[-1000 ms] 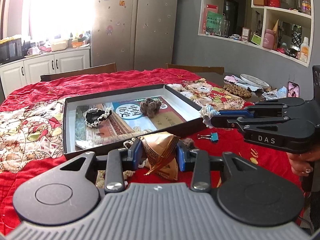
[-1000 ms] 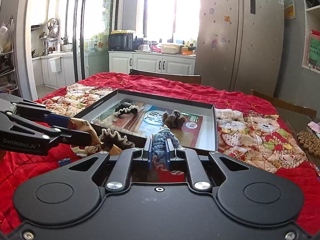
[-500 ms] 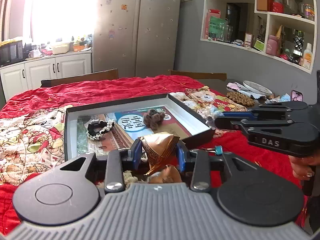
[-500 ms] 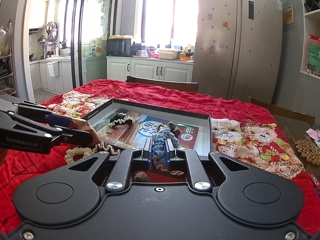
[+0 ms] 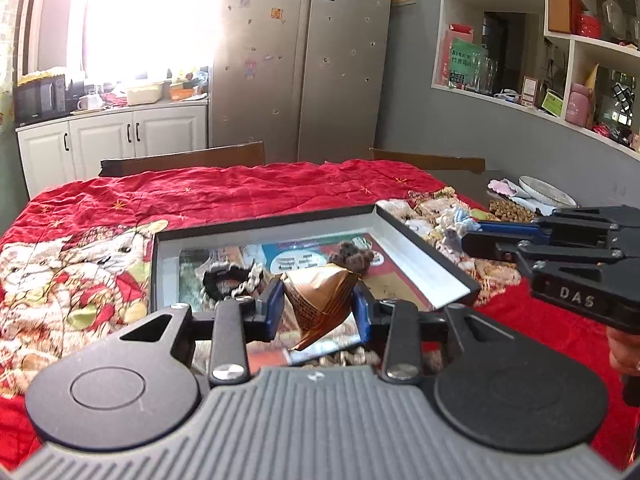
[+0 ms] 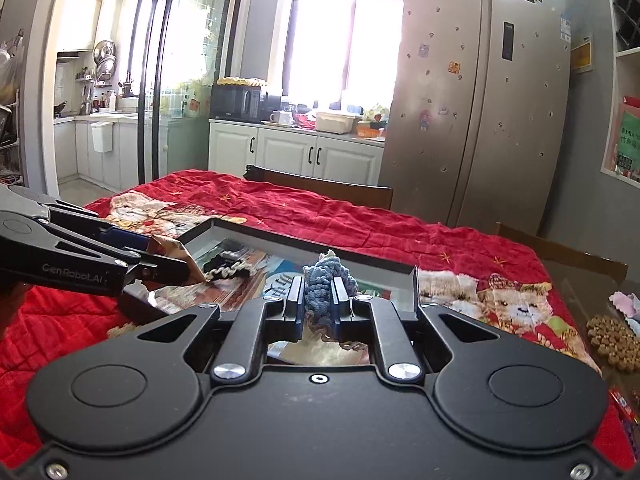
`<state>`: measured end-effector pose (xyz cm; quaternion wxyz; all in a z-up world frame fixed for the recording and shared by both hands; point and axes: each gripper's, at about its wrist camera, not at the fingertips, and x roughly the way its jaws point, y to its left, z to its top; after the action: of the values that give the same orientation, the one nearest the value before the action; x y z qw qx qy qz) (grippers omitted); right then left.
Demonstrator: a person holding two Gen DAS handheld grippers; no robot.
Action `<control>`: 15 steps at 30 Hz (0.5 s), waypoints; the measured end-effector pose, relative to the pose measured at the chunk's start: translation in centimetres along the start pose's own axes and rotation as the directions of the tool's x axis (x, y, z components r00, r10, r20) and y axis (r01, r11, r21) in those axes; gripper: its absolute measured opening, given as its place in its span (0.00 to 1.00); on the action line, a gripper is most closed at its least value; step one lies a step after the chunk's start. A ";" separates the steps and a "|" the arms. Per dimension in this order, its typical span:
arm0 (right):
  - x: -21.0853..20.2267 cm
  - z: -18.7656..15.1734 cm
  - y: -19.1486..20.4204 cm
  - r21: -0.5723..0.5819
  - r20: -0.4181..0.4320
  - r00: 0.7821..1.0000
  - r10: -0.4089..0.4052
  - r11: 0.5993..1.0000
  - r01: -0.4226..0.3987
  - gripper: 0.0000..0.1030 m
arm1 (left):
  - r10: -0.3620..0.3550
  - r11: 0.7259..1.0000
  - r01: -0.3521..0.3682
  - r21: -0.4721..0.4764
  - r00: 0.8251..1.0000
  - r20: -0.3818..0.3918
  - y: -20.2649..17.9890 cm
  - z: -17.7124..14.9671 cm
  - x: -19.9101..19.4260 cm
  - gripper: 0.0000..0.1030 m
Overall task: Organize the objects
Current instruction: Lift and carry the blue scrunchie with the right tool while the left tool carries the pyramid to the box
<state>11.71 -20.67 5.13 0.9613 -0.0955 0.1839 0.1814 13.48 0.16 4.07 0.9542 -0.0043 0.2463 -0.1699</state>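
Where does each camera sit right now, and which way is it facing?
Left wrist: on the left gripper, facing the tray and fridge; it grips a gold packet; right gripper at right.
Right wrist: on the right gripper, shut on a blue scrunchie, facing tray and kitchen counter.
Shared: tray, fridge, both grippers.

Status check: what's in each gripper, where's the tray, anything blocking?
Left gripper shut on gold foil packet. Right gripper shut on blue knitted scrunchie. Black tray directly ahead, black scrunchie and brown scrunchie inside. Path clear.
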 end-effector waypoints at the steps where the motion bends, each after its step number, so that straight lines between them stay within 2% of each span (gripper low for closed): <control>1: 0.4 0.1 -0.1 0.001 -0.002 1.000 -0.003 1.000 0.003 0.12 | -0.002 1.000 0.002 -0.005 1.000 0.003 0.1 0.3 0.3 0.39; 15: 7.9 1.3 -2.5 0.034 -0.043 0.994 -0.100 0.994 0.102 0.12 | 0.042 0.998 -0.042 -0.038 0.999 -0.006 0.6 2.8 6.1 0.39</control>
<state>19.94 -20.11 3.53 0.9669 -0.0910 0.2019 0.1271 19.96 -1.50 3.59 0.9566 -0.0171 0.2521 -0.1452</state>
